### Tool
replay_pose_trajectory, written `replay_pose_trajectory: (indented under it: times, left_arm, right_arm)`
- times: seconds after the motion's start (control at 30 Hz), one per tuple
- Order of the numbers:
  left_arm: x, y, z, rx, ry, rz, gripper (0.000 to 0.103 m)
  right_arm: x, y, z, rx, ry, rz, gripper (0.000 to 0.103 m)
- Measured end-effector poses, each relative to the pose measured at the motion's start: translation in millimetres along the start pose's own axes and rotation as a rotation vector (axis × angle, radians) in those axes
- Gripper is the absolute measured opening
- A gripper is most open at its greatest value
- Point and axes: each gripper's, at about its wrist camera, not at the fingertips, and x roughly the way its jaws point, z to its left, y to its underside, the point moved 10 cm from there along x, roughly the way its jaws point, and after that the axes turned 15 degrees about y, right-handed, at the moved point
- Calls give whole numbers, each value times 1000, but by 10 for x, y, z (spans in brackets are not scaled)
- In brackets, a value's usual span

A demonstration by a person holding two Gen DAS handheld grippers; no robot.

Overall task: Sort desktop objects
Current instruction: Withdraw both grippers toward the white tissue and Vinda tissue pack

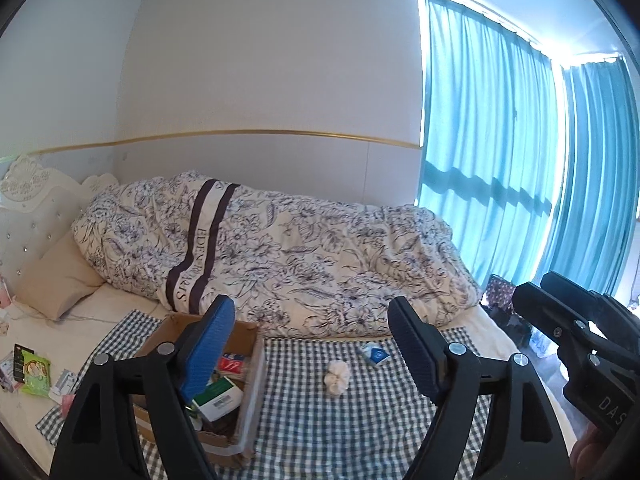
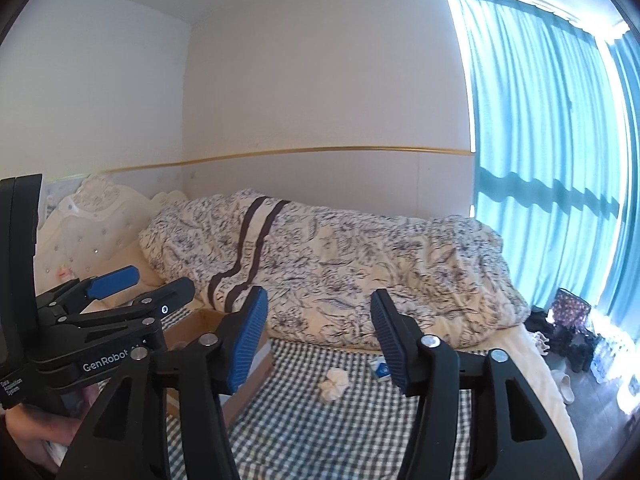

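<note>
Scrunchie of white ruffled fabric (image 1: 337, 377) lies on the checked blue-and-white cloth (image 1: 320, 420), right of the open brown cardboard box (image 1: 244, 364). Both left tongs (image 1: 312, 344) and right tongs (image 2: 320, 336) hover spread, empty — lower one squarely over it, pinch its middle.

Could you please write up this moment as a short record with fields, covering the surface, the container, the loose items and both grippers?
surface: checked cloth spread on a bed
container: cardboard box at the cloth's left, open, already holding several packets and boxes
loose items: white scrunchie mid-cloth; small blue and white packet just beyond it, apart from it
off the cloth: green packet and small items on the sheet to the left
left gripper: open, empty, raised above the cloth
right gripper: open, empty, raised above the cloth
backdrop: floral duvet, teal curtains
</note>
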Motion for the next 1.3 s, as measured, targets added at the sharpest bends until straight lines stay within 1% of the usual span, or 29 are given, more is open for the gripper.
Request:
replay_pose_trajectory:
  times: [0.07,0.13,0.17,0.23,0.4,0.47,0.6,0.7,0.87,1.3]
  left_arm:
    - [17,-38,-99,8,9,0,91]
    - [26,-98,-210,19,16,-10,95]
    - [21,-120,-274,26,21,-16,99]
    - [32,-171,-383,44,31,-26,103]
    - [157,-177,-585,74,45,-14,103]
    - [222,-153,-620,75,47,-7,103]
    - [365,-77,-623,67,50,14,103]
    - [487,-8,-589,62,49,33,103]
    - [723,127,-506,46,47,64,103]
    - [1469,669,-227,-1,13,196,103]
  right_arm:
    - [-35,-15,-108,11,9,2,60]
    - [-68,-46,-205,18,23,-5,63]
    - [-78,-65,-254,23,30,-10,68]
    - [-100,-98,-371,40,43,-22,75]
    - [-46,-111,-611,58,71,-18,80]
    - [-10,-95,-677,68,79,-13,85]
    - [104,-45,-764,73,91,1,86]
    - [253,19,-818,75,101,22,87]
    - [474,169,-875,62,108,49,93]
    - [1213,677,-1039,68,112,167,96]
